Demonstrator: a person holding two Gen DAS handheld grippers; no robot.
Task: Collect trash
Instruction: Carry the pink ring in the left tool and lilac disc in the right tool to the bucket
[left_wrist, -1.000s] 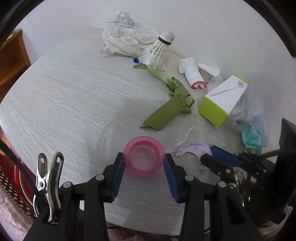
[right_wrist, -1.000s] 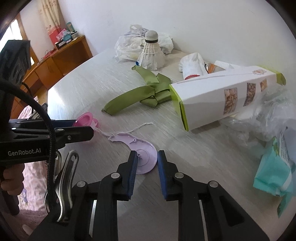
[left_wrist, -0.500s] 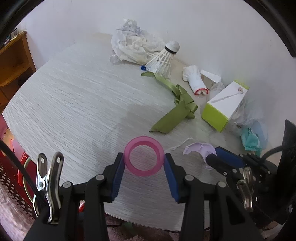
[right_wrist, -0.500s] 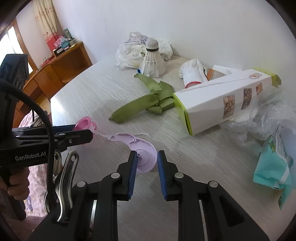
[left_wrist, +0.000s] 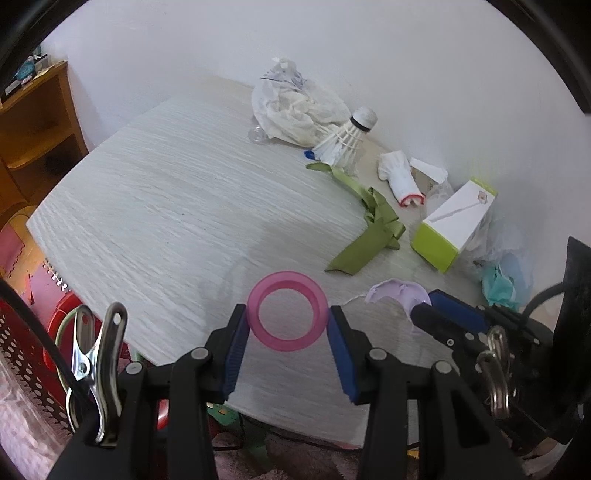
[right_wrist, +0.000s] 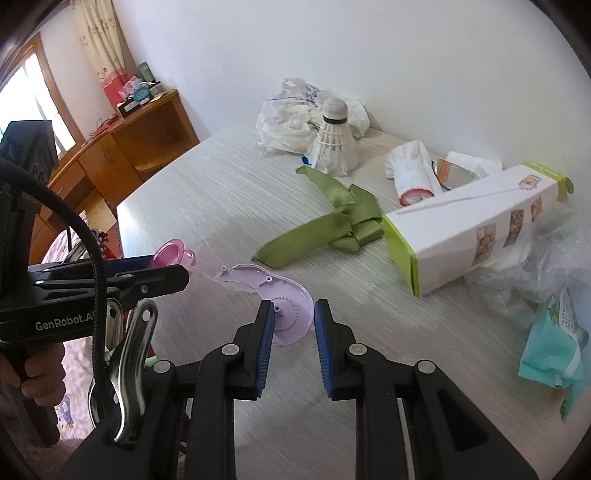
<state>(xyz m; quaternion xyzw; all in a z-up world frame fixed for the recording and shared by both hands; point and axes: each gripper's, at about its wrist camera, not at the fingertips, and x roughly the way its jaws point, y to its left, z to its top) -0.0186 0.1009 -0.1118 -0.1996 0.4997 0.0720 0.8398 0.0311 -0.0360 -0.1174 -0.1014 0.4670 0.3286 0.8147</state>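
A pink plastic ring (left_wrist: 286, 280) hangs above the near edge of the pale wooden table (left_wrist: 166, 206), and my left gripper (left_wrist: 288, 325) is shut on its two sides. To its right a lilac plastic shell (left_wrist: 397, 291) is lifted too. In the right wrist view that lilac shell (right_wrist: 258, 280) sits with its round end between the blue pads of my right gripper (right_wrist: 293, 321), which is shut on it. A thin white strip runs from the shell to the pink ring (right_wrist: 170, 251) in the left gripper (right_wrist: 177, 273).
Lying on the table are a green ribbon (left_wrist: 369, 225), a white and lime box (left_wrist: 450, 225), a shuttlecock (left_wrist: 345, 140), a crumpled white bag (left_wrist: 295, 107), a rolled white cloth (left_wrist: 400, 177) and a teal packet (right_wrist: 550, 350). A wooden shelf (left_wrist: 33, 122) stands left; a red basket (left_wrist: 22, 332) sits below.
Both grippers have risen and drawn back from the table, carrying the pink ring and the lilac shell with them. The table's near edge has come into view.
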